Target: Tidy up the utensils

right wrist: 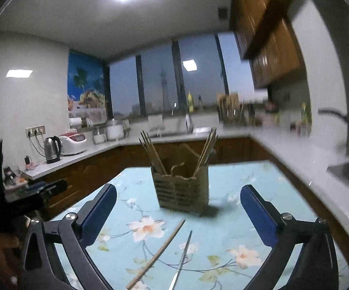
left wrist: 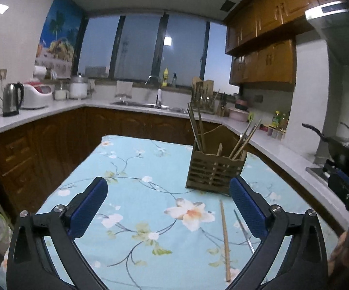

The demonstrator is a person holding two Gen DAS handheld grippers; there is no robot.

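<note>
Evidently unsorted: wooden chopstick (right wrist: 157,253) and metal chopstick (right wrist: 182,258) lie loose before slatted wooden holder (right wrist: 181,193); left gripper (left wrist: 168,207) and right gripper (right wrist: 178,213) spread wide, empty, poised for pickup.

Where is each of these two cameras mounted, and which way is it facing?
Left wrist: on the left gripper, facing a slatted wooden utensil holder on a floral blue tablecloth; its open blue-padded fingers show, the right gripper at the edge.
Right wrist: on the right gripper, jaws open, facing the same holder; the left gripper shows.
Shared: a loose wooden chopstick and metal chopstick.
</note>
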